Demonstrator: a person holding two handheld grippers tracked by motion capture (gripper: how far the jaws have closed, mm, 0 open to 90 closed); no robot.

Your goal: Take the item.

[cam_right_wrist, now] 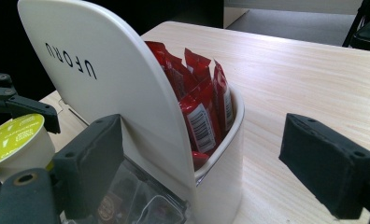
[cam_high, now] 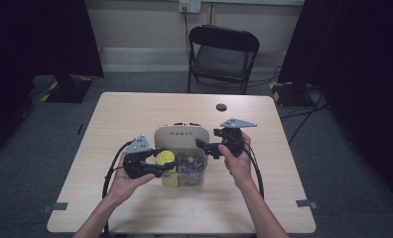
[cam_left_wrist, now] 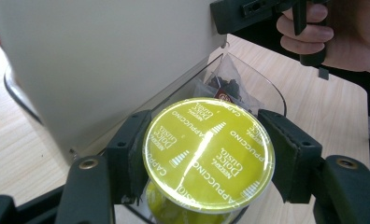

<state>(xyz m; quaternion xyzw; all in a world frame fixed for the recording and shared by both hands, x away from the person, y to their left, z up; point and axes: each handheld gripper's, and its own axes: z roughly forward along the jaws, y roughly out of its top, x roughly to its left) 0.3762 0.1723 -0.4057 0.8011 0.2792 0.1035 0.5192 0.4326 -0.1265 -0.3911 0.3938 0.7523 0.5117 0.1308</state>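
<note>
My left gripper is shut on a yellow-green coffee capsule, its pads pressing on the capsule's rim from both sides. The capsule hangs over the clear front compartment of a white organiser, beside the organiser's white panel. Another yellow capsule lies in that compartment. My right gripper stands open at the organiser's right side. One jaw is by the white panel, the other over bare table. Red sachets stand in the back compartment.
Small packets lie in the clear compartment. A black round disc sits on the table behind the organiser. A black folding chair stands beyond the table's far edge. Bare tabletop surrounds the organiser.
</note>
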